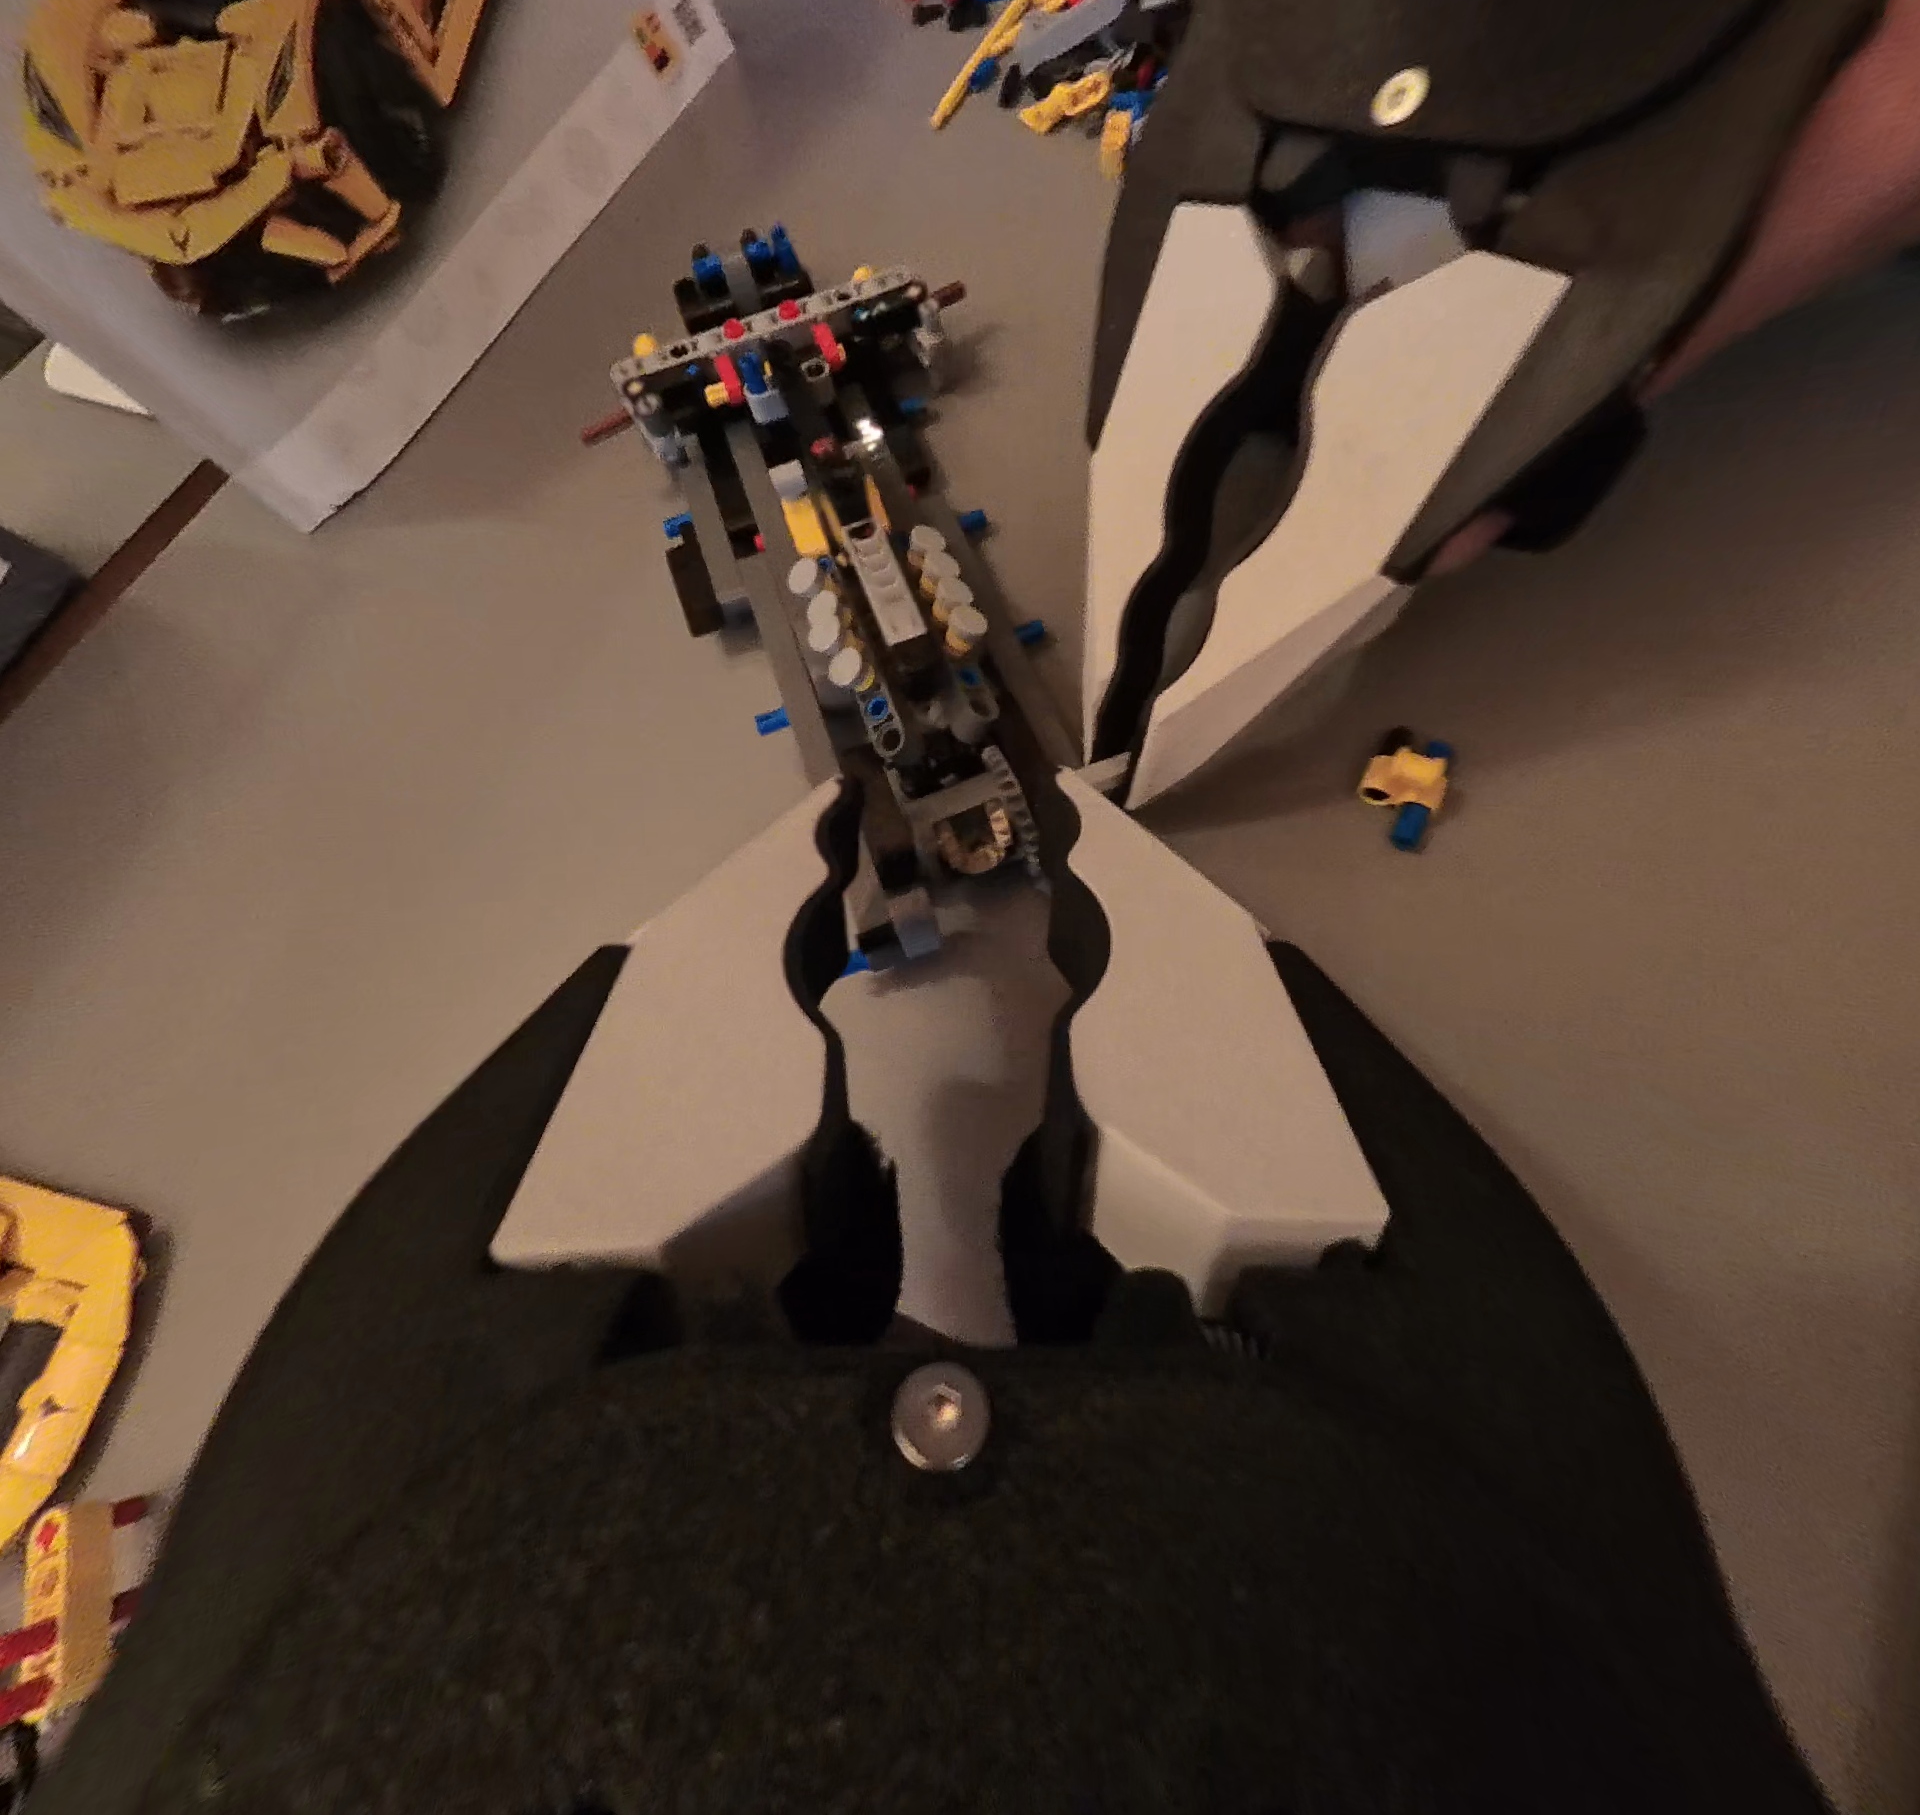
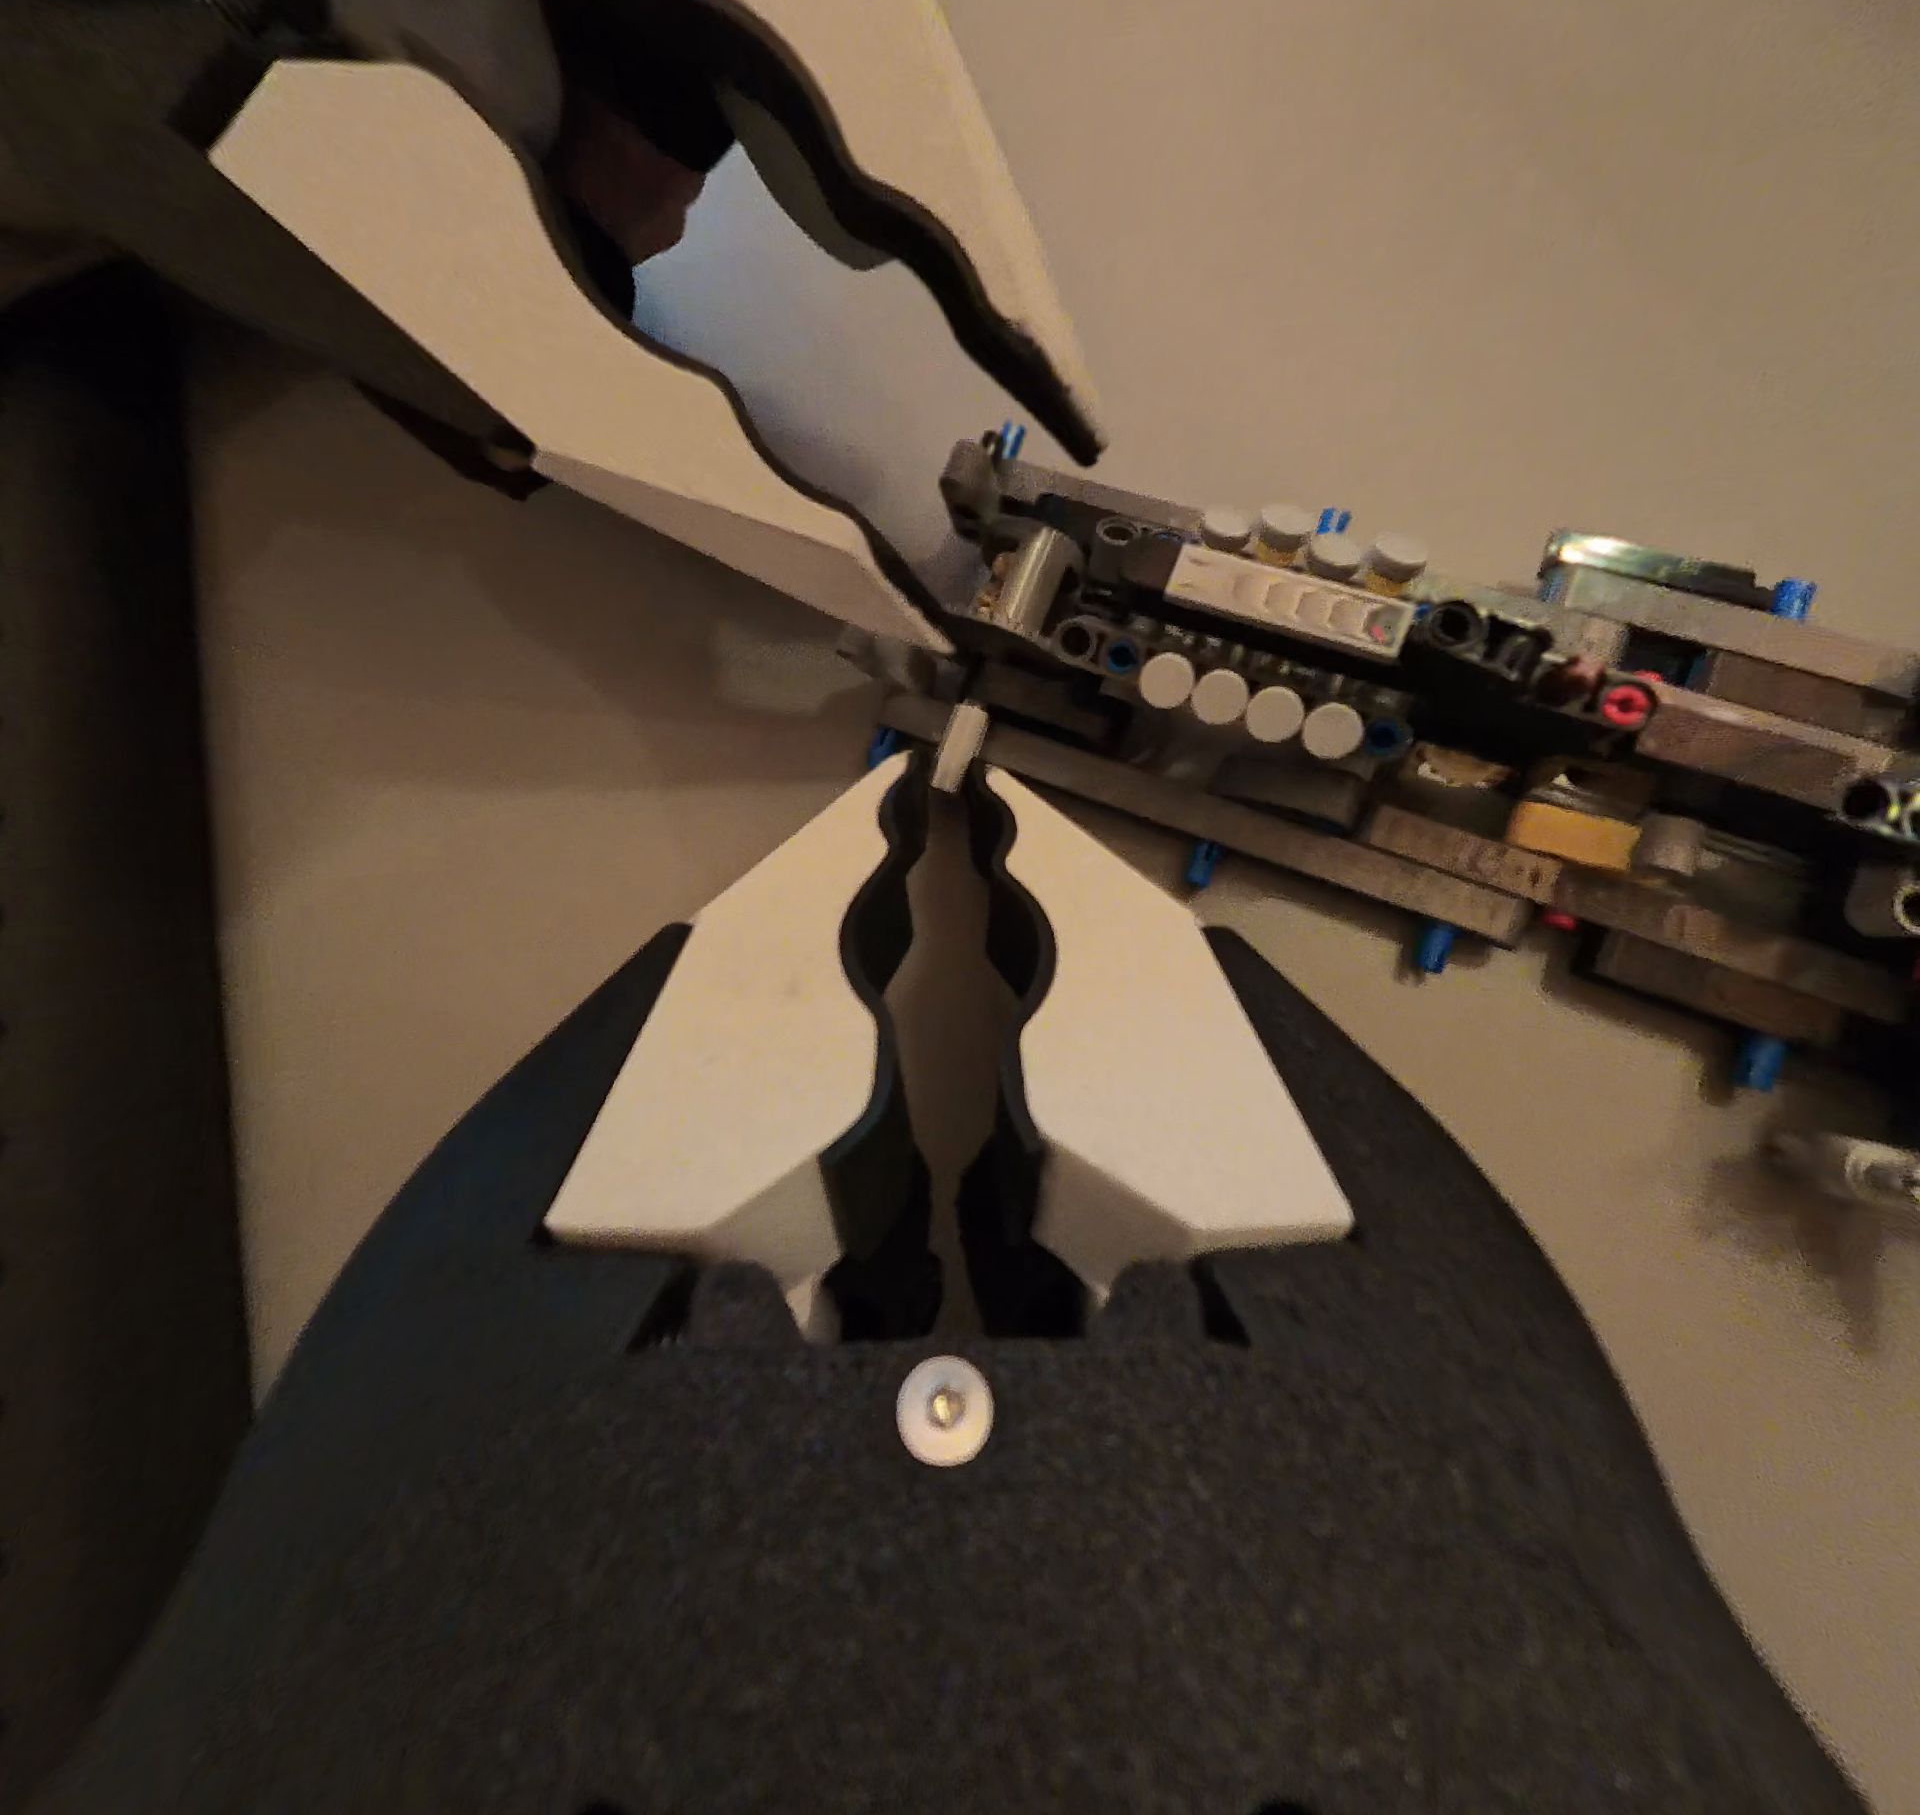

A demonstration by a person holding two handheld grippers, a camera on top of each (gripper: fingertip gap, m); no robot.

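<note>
The left gripper [image 1: 956,809] has its jaws closed on the near end of a long brick-built chassis [image 1: 831,539] lying on the grey surface [image 1: 364,778]. The right gripper [image 2: 948,778], jaws nearly closed, pinches a small grey peg [image 2: 954,752] against the chassis's side. A yellow-and-blue connector [image 1: 1405,783] lies just right.

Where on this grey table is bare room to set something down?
Bare grey tabletop lies between the long brick-built chassis and the white printed box. Crowded: the loose-brick pile at the far edge, and the chassis's near end, where left gripper and right gripper meet.
</note>
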